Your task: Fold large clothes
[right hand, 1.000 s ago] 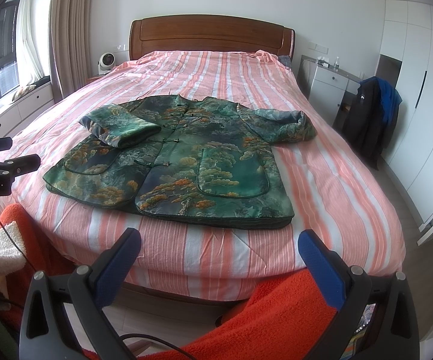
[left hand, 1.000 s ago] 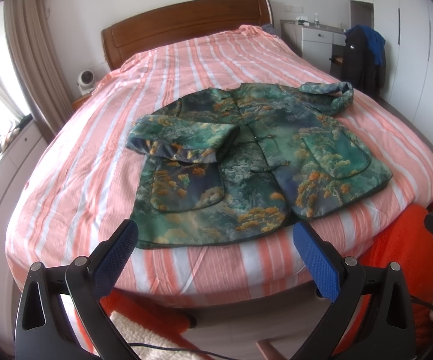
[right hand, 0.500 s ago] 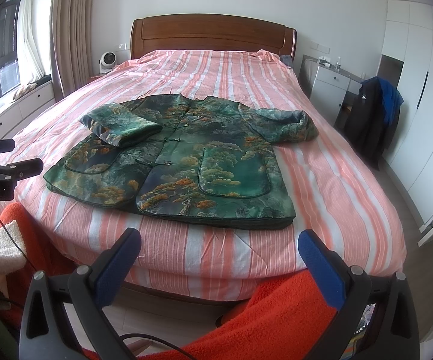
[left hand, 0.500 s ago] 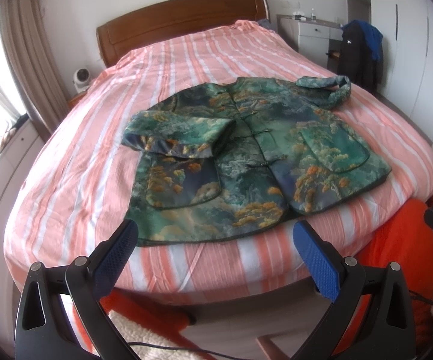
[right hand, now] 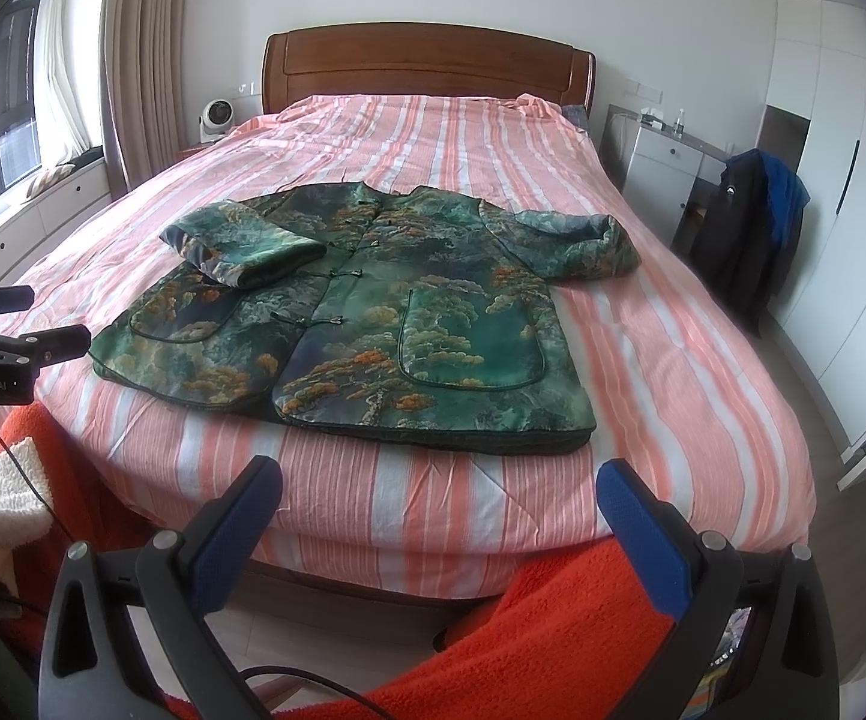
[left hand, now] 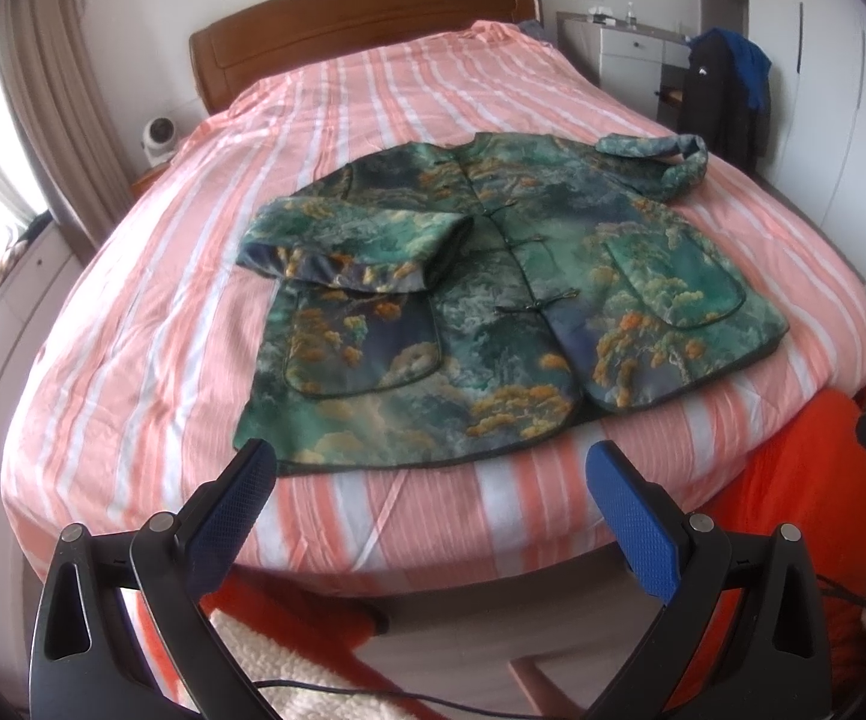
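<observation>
A green patterned jacket (left hand: 493, 300) lies flat, front up, on the striped bed (left hand: 372, 96); it also shows in the right wrist view (right hand: 372, 324). Its left sleeve (left hand: 348, 246) is folded across the chest. Its right sleeve (right hand: 571, 240) lies out to the side, bent at the cuff. My left gripper (left hand: 433, 498) is open and empty, above the bed's foot edge near the jacket's hem. My right gripper (right hand: 439, 510) is open and empty, back from the foot edge. The left gripper also shows in the right wrist view (right hand: 6, 348).
A wooden headboard (right hand: 426, 60) stands at the far end. A dark coat (right hand: 745, 228) hangs by white drawers (right hand: 661, 174) on the right. Wardrobe doors (right hand: 841, 180) line the right wall. Orange fabric (right hand: 553, 648) lies below the grippers. A small fan (right hand: 216, 117) stands left of the headboard.
My left gripper has moved forward and closer to the jacket's hem. My right gripper has moved slightly closer to the bed. Both stay open.
</observation>
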A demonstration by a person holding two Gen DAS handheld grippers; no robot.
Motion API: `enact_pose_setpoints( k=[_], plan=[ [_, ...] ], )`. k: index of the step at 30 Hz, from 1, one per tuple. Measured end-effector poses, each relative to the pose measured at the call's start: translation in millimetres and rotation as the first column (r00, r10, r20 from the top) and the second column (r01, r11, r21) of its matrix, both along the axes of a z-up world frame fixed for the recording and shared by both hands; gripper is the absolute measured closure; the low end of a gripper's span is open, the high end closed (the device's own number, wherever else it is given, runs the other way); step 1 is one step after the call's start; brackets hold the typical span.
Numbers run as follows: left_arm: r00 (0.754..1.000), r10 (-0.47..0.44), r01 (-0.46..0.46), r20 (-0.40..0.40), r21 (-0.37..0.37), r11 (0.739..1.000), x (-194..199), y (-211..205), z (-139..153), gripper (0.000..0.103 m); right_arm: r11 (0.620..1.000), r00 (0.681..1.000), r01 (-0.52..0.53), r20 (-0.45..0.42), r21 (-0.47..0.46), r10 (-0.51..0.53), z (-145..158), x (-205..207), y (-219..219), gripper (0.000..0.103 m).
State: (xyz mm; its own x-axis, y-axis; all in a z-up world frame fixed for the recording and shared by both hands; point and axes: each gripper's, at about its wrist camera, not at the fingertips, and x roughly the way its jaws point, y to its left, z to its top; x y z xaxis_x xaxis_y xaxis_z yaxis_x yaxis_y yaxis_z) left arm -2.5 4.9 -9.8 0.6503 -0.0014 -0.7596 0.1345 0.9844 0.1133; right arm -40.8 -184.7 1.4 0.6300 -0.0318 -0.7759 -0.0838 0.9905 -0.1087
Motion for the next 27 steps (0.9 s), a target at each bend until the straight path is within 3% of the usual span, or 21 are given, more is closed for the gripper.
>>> enact_pose_setpoints(
  k=[6,9,11,15,22,25,26,27],
  plan=[
    [1.0,0.012,-0.012,0.002,0.026,1.0,7.0,7.2,-2.3,0.0,1.0,1.0,-0.004,-0.008,0.007,0.005,-2.0,2.6,-2.6,0.0],
    [0.999,0.042,-0.042,-0.002,0.017,0.999,27.3,34.7,-4.9,0.0,1.0,1.0,-0.015,-0.006,0.017,0.015,-2.8,4.2,-6.5,0.0],
    [0.995,0.067,-0.072,-0.071,-0.063,0.995,53.4,73.6,-13.6,0.0,0.999,1.0,-0.007,0.005,0.035,0.007,-4.0,7.7,-18.1,0.0],
    [0.969,0.084,-0.142,-0.233,-0.242,0.96,95.4,142.0,-48.9,0.0,0.995,0.999,0.041,-0.019,0.086,-0.04,-17.8,28.3,-58.8,0.0],
    [0.919,0.051,-0.173,-0.39,-0.285,0.943,149.9,165.8,-124.6,0.001,0.963,0.977,0.147,-0.183,0.227,-0.106,-90.5,102.2,-142.8,0.0],
    [0.904,0.026,-0.163,-0.426,-0.29,0.943,153.2,153.6,-139.2,0.002,0.922,0.959,0.184,-0.266,0.341,-0.094,-125.5,139.0,-163.8,0.0],
    [0.902,0.021,-0.16,-0.432,-0.288,0.944,151.7,149.2,-140.4,0.01,0.911,0.957,0.187,-0.279,0.368,-0.084,-133.5,146.8,-166.5,0.0],
    [0.902,0.018,-0.15,-0.432,-0.274,0.95,147.4,143.2,-140.1,0.024,0.9,0.951,0.186,-0.304,0.394,-0.064,-143.7,155.0,-166.3,0.0]
  ],
)
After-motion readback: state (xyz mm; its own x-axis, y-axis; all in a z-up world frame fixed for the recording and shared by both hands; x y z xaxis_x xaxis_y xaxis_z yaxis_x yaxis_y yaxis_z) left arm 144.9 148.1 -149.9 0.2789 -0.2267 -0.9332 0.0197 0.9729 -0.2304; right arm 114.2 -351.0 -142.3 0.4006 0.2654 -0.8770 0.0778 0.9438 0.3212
